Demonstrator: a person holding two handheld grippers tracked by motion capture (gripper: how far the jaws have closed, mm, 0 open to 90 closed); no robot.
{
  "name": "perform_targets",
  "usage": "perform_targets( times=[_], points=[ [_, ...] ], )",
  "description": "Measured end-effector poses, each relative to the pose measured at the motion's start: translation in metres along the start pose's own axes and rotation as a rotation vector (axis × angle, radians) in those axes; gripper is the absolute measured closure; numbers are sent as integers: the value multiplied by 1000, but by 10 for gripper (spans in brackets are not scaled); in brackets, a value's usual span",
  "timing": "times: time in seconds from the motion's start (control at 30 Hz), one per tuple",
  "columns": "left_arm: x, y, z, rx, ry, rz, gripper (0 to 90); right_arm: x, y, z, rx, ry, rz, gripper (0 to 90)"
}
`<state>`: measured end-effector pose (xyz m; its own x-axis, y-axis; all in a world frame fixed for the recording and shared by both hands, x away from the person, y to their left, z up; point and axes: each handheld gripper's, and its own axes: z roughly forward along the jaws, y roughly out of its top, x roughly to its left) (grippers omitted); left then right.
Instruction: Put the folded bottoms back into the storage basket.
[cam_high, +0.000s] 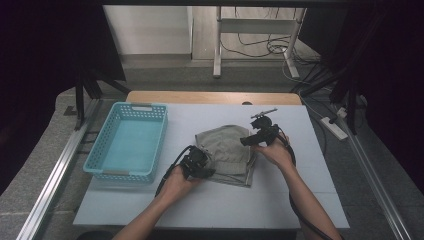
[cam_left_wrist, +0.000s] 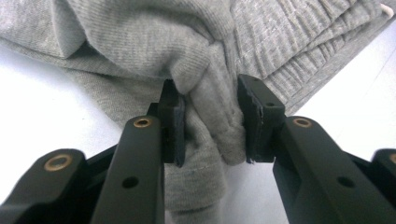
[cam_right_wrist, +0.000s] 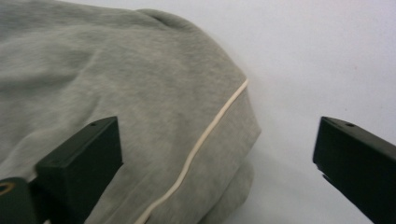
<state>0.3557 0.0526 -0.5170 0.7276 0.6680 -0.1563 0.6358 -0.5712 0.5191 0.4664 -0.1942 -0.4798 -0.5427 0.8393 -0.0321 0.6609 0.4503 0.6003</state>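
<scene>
A folded grey knit garment (cam_high: 225, 147) lies in the middle of the white table (cam_high: 210, 205). At its near left corner my left gripper (cam_high: 199, 165) is shut on a bunched fold of it; in the left gripper view the fold (cam_left_wrist: 210, 107) is pinched between both pads (cam_left_wrist: 173, 122). My right gripper (cam_high: 260, 135) hovers at the garment's right edge with its jaws wide open. In the right gripper view one jaw hangs over the grey cloth (cam_right_wrist: 116, 79) with its cream piping (cam_right_wrist: 210, 135), the other over bare table, and nothing is gripped.
A teal plastic basket (cam_high: 102, 150), nothing inside, stands on the table's left part. A wooden strip (cam_high: 210, 97) runs along the far edge. Beyond it are a white frame's legs (cam_high: 218, 45) and floor cables. A power strip (cam_high: 334, 127) lies to the right.
</scene>
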Motion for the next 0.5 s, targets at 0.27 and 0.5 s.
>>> perform_targets(
  times=[0.27, 0.5],
  points=[
    [0, 1, 0, 4, 0, -6, 641, -9, -7, 20, 47, -20, -4, 70],
    [0, 0, 0, -1, -3, -4, 641, -17, -15, 24, 78, 110, 39, 294]
  ],
)
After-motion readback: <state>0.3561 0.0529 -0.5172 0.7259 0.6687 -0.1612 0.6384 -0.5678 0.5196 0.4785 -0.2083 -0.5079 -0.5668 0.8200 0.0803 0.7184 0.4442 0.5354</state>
